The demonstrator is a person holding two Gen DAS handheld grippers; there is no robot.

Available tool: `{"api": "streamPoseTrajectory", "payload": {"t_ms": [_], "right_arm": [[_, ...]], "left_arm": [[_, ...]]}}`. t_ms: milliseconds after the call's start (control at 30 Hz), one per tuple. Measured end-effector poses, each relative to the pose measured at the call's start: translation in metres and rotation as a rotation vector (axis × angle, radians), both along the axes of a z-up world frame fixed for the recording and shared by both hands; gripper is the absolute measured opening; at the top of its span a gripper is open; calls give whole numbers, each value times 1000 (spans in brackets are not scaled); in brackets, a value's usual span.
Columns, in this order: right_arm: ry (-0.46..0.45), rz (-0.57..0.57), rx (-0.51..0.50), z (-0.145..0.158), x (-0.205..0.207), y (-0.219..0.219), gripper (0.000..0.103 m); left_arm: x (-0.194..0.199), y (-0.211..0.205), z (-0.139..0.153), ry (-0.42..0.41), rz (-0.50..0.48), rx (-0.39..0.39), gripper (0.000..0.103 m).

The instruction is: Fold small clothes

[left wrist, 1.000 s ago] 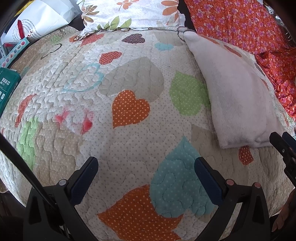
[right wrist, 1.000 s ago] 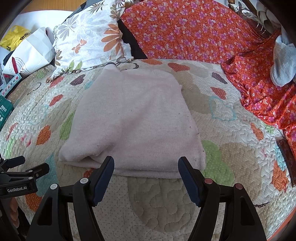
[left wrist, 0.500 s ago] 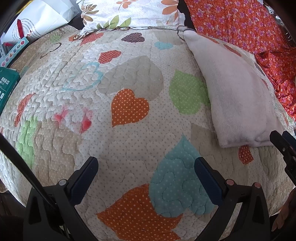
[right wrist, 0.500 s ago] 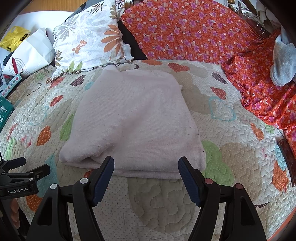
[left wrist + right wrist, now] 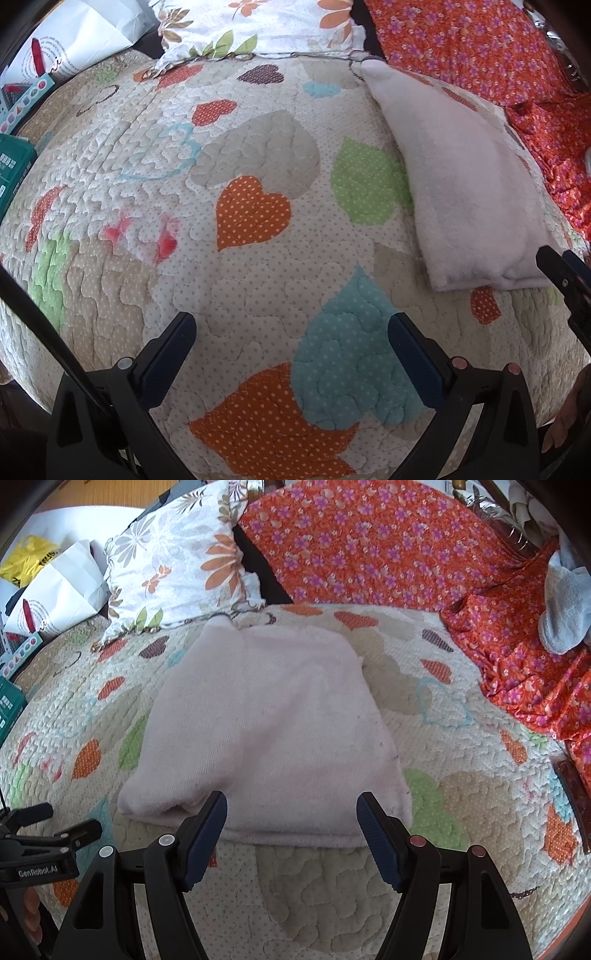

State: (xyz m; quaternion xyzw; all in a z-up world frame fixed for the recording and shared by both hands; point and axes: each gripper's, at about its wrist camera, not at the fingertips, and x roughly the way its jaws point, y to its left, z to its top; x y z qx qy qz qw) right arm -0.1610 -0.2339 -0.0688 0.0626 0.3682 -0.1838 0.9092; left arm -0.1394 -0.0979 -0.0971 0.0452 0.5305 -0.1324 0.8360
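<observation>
A pale pink garment (image 5: 269, 731) lies folded flat on the heart-patterned quilt (image 5: 461, 805). It also shows at the right of the left wrist view (image 5: 469, 192). My right gripper (image 5: 291, 812) is open and empty, its jaws just over the garment's near edge. My left gripper (image 5: 291, 332) is open and empty above bare quilt (image 5: 240, 288), to the left of the garment. The right gripper's tip (image 5: 565, 277) shows at the left view's right edge, and the left gripper (image 5: 44, 834) at the right view's left edge.
A floral pillow (image 5: 173, 561) and an orange flowered cloth (image 5: 369, 542) lie at the back. A white paper bag (image 5: 55, 594) and a green box (image 5: 9, 709) sit at the left. A grey-white cloth (image 5: 565, 609) lies at the far right.
The right gripper has moved slightly forward, closer to the garment's near edge. The left gripper has barely moved.
</observation>
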Motion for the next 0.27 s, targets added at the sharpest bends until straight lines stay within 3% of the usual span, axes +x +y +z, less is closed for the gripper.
{"api": "streamPoseTrajectory", "payload": {"t_ms": [267], "right_arm": [[-49, -6, -97, 2, -12, 12, 78]], "left_arm": [[-19, -12, 10, -77, -48, 8, 103]]}}
